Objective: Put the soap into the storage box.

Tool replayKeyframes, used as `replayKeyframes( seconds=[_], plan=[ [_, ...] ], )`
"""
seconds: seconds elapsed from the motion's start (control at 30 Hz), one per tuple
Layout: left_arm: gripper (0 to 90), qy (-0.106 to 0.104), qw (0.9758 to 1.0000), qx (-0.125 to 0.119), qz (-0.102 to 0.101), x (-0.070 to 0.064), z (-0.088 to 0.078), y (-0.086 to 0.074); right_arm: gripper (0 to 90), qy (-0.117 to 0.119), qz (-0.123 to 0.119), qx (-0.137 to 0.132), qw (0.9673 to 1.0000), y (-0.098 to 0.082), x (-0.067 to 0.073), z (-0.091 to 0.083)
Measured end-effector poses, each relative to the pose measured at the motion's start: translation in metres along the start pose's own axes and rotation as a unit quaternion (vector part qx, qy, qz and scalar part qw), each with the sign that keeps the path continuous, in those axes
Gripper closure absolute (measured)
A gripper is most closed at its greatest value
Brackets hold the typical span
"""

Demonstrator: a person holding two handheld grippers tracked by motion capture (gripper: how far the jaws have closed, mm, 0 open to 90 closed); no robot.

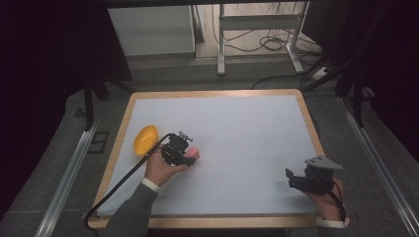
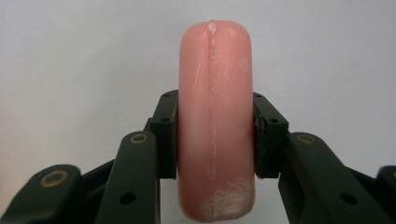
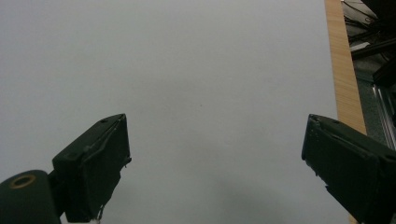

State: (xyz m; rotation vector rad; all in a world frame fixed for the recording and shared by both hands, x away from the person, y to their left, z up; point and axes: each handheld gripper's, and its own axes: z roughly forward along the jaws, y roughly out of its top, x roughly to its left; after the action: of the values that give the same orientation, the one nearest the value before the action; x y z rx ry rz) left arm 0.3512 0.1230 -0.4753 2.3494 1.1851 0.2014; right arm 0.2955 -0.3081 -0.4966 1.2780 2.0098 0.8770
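Jaws clamped on a pink sausage at the left; jaws spread wide and empty at the right.

From the high view, the left gripper [image 1: 184,154] is seen holding the sausage [image 1: 193,155] low over the white table [image 1: 247,133], just right of a yellow bowl [image 1: 145,139]; the right gripper [image 1: 296,178] is parked near the right edge. In the left gripper view, the sausage [image 2: 215,116] is pinched at mid-length. In the right gripper view, bare table is framed. A carry step is judged; a leftward move to the bowl seems called for.

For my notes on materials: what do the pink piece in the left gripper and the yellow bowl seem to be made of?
Pink piece: probably soft plastic or rubber, smooth, slightly glossy, with a moulding seam and whitish scuffs. Yellow bowl: probably plastic, uniform bright colour; too small to be sure.
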Motion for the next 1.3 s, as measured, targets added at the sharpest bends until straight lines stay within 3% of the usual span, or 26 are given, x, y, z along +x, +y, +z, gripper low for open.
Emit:
replayKeyframes(
  seconds=[0.37, 0.8, 0.9, 1.3],
  plan=[
    [60.1, -0.002, 0.9997, -0.025, -0.001, 0.007, -0.02, 0.003, 7.5, -0.001, 0.002, 0.001, 1.0, 0.0, -0.002, -0.001],
    [60.1, 0.009, 0.9988, -0.048, -0.008, 0.015, -0.036, 0.003, 7.5, -0.003, 0.004, 0.0, 1.0, -0.001, -0.003, -0.001],
    [60.1, 0.021, 0.9978, -0.062, -0.003, 0.015, -0.043, 0.004, 7.5, -0.003, 0.004, 0.0, 1.0, -0.001, -0.003, -0.001],
    [60.2, 0.027, 0.9967, -0.076, -0.004, 0.02, -0.055, 0.01, 7.5, -0.001, 0.005, -0.001, 1.0, -0.001, -0.004, -0.001]
  ],
)
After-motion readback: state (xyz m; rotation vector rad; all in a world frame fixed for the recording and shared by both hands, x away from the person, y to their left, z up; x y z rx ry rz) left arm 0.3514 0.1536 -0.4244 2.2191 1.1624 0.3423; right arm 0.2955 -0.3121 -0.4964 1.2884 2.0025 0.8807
